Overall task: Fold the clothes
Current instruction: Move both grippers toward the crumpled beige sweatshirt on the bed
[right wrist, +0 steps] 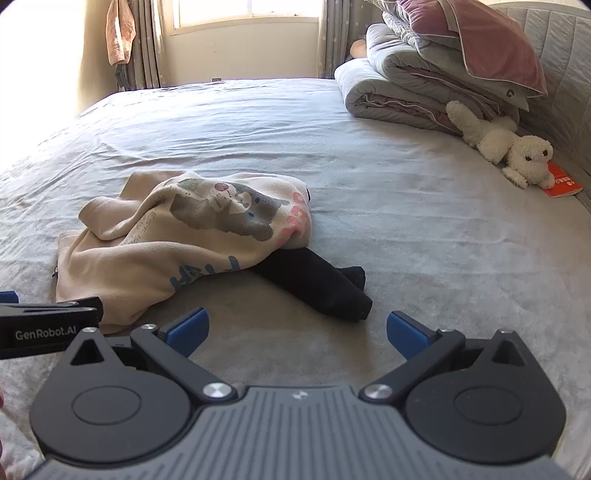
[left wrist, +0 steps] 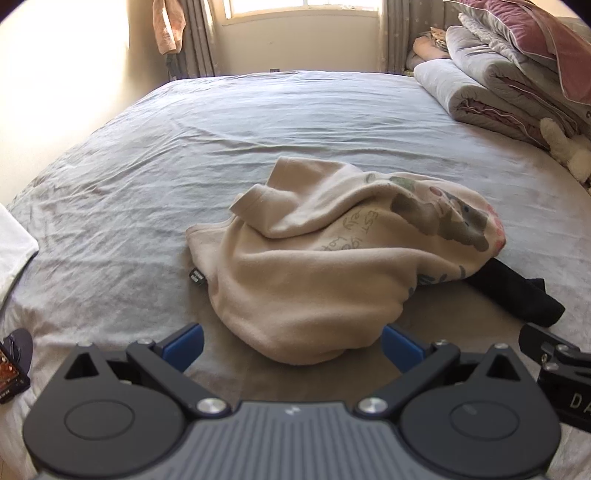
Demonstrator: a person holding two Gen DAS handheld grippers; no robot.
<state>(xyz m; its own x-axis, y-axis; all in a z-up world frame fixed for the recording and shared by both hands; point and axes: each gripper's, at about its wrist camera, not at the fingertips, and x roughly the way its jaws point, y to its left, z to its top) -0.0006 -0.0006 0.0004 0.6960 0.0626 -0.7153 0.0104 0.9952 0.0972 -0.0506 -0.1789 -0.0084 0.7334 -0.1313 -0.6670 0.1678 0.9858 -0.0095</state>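
A crumpled cream sweatshirt (left wrist: 325,258) with a grey animal print lies in a heap on the grey bed sheet (left wrist: 184,147); the right wrist view has this sweatshirt (right wrist: 166,240) at left of centre. A black garment (right wrist: 317,284) sticks out from under its right side, also seen as the black garment (left wrist: 517,291). My left gripper (left wrist: 291,345) hovers open just before the sweatshirt's near edge, which lies between its blue pads (left wrist: 184,345) without being pressed. My right gripper (right wrist: 297,334) is open over bare sheet, just short of the black garment.
Folded quilts and a mauve pillow (right wrist: 443,66) are stacked at the back right, with a white plush dog (right wrist: 513,151) and an orange booklet (right wrist: 561,181) beside them. A window and curtains (left wrist: 295,22) stand beyond the bed. A white cloth (left wrist: 14,251) lies at the left edge.
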